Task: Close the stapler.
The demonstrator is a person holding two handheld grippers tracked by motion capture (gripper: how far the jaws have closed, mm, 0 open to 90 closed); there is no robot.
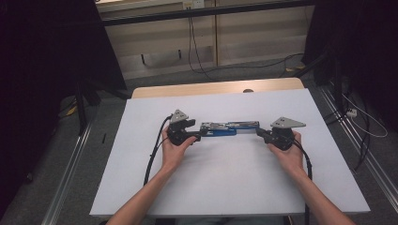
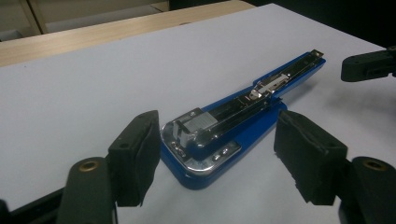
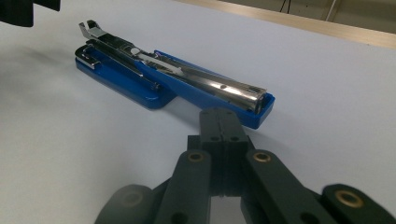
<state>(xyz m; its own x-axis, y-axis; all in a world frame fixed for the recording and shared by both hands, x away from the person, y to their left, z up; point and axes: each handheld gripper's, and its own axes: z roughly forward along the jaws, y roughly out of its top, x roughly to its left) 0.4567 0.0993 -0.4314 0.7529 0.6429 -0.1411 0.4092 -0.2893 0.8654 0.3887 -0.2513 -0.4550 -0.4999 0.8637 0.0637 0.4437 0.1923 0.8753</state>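
Observation:
A blue stapler [image 1: 230, 128] with chrome works lies folded out flat on the white table top [image 1: 225, 183], lengthwise between the two hands. In the left gripper view its broad end [image 2: 205, 144] sits between the jaws of my left gripper [image 2: 217, 154]. One pad is close against the stapler's edge and the other stands a little off it. My right gripper [image 3: 223, 123] is shut with nothing in it, and its tip is right at the stapler's narrow end [image 3: 254, 105]. From above, the left gripper [image 1: 195, 136] and the right gripper [image 1: 259, 132] face each other across the stapler.
A strip of bare wood [image 1: 216, 88] runs along the table's far edge. Black cables [image 1: 152, 157] trail from both grippers back toward the person. On the floor lie metal rails [image 1: 70, 168] on the left, and cables and dark stands beyond.

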